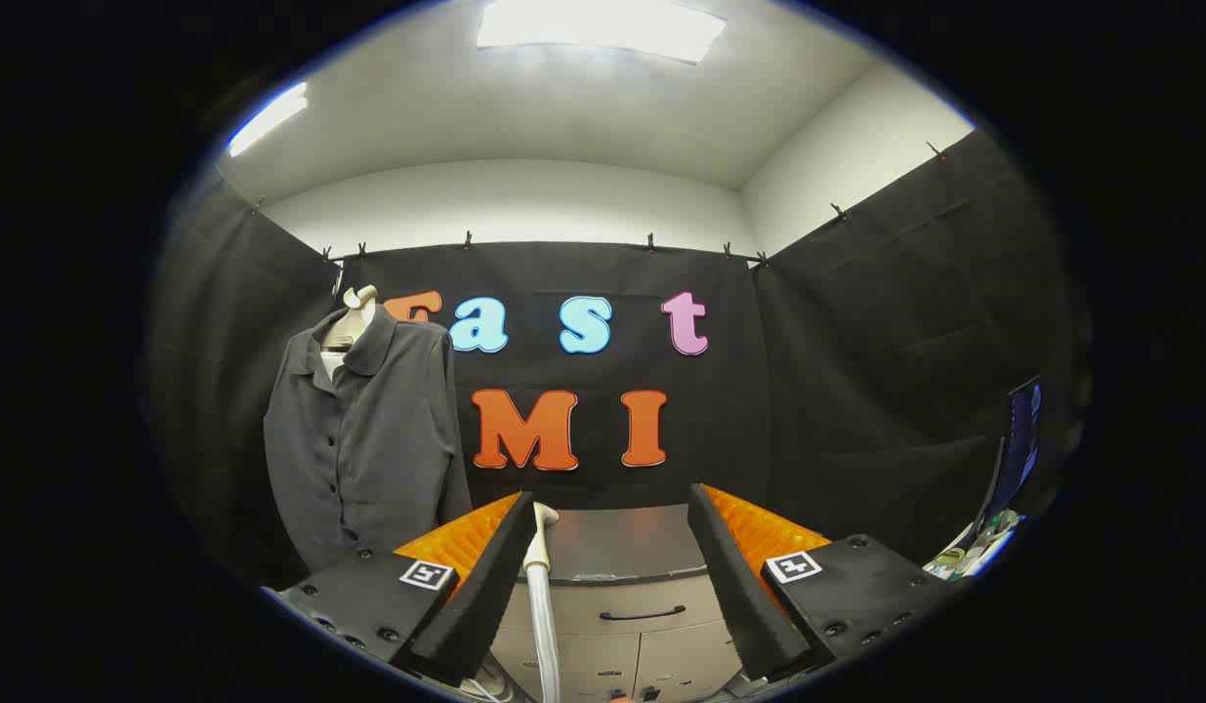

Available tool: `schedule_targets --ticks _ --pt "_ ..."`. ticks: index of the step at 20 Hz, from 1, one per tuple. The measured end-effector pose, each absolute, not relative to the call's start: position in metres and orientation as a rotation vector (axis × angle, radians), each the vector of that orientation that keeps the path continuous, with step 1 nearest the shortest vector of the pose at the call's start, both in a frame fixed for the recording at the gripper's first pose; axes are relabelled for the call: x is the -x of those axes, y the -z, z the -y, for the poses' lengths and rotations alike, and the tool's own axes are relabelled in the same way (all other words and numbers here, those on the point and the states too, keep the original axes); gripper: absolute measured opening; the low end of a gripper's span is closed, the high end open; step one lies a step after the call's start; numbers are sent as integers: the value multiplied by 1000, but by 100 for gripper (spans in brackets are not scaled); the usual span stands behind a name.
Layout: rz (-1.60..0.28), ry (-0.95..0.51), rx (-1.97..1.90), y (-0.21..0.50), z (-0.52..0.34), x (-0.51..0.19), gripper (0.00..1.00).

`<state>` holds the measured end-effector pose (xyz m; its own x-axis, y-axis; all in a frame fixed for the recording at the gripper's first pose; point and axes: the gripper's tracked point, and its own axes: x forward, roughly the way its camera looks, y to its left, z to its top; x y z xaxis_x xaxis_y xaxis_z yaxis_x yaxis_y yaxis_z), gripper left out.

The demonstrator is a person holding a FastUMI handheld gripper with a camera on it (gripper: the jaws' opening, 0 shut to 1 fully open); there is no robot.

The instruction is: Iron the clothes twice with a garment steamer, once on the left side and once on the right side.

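I have the gripper (pixel 612 547) spread wide, holding nothing. The slim white steamer wand (pixel 542 586) stands upright just inside my left finger, long axis vertical. Beyond it sits a grey-topped cabinet (pixel 622 576); the dark grey buttoned shirt (pixel 368 439) hangs farther left.

Cabinet with a dark top, seen beyond the open gripper (pixel 612 517)

The cabinet (pixel 612 610) stands straight ahead of the two spread fingers, against the booth's wall. Its dark top (pixel 622 542) shows bare in the gap between the fingers. Its pale front has a drawer with a dark curved handle (pixel 642 615) and doors below.
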<state>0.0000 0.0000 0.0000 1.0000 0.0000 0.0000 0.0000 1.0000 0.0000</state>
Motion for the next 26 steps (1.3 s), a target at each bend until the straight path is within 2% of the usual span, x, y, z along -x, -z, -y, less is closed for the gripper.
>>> schedule_targets --ticks 26 --pt "-4 -24 -44 11 -6 -15 100"
